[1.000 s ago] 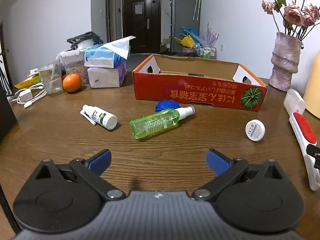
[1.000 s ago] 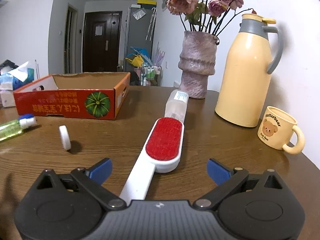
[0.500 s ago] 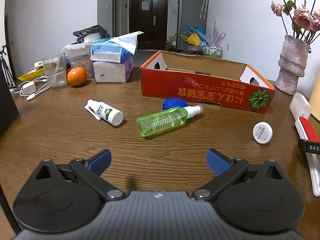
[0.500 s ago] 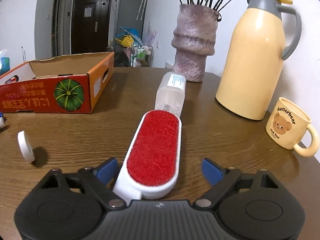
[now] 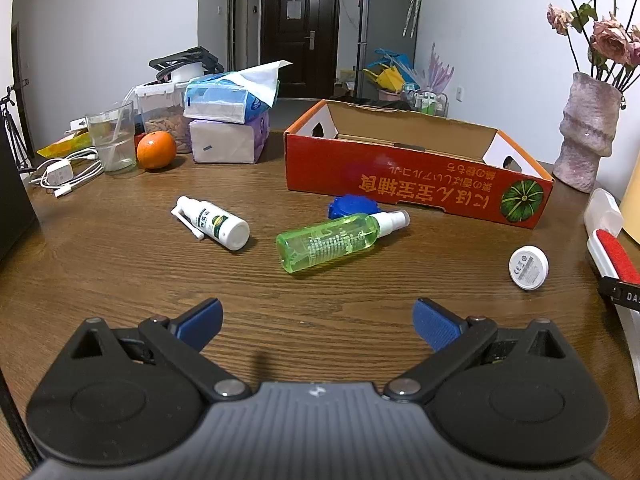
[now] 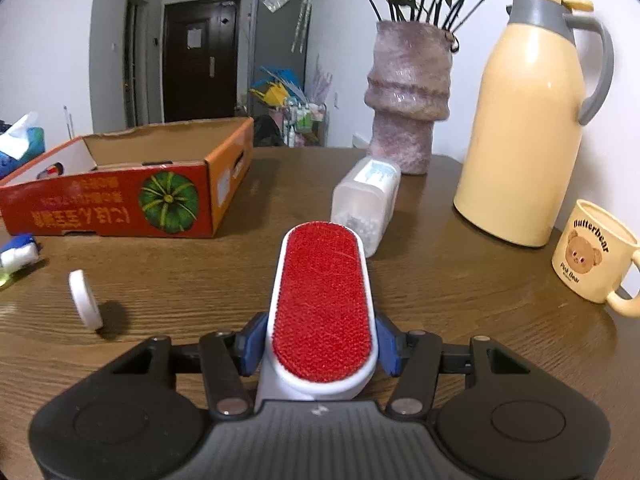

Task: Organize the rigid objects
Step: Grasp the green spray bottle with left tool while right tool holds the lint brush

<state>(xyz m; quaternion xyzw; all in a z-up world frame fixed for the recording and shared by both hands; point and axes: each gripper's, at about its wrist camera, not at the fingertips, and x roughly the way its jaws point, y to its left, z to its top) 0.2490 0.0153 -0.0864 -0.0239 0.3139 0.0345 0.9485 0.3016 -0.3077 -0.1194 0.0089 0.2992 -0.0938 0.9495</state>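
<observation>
A red-faced white lint brush [image 6: 322, 292] lies on the wooden table between the fingers of my right gripper [image 6: 322, 340]. Its jaws are closing, and the blue pads [image 6: 256, 340] touch the brush's white sides. My left gripper [image 5: 318, 316] hangs open over bare table with nothing between its fingers. Ahead of it lie a green spray bottle [image 5: 328, 242], a white spray bottle [image 5: 214, 224], a blue cap [image 5: 352, 205] and a white round disc [image 5: 529, 267]. The open red cardboard box [image 5: 400, 176] stands behind them. The brush [image 5: 614, 256] also shows at the left view's right edge.
A clear plastic container [image 6: 366, 204] lies just beyond the brush. A stone vase [image 6: 408, 100], a cream thermos [image 6: 528, 128] and a bear mug [image 6: 592, 252] stand at the right. Tissue packs [image 5: 228, 124], an orange [image 5: 156, 150], a glass [image 5: 112, 140] and cables [image 5: 64, 174] crowd the far left.
My right gripper moved forward along the brush handle up to its head and narrowed its jaws from wide open to the brush's sides. The left gripper stayed in place and open.
</observation>
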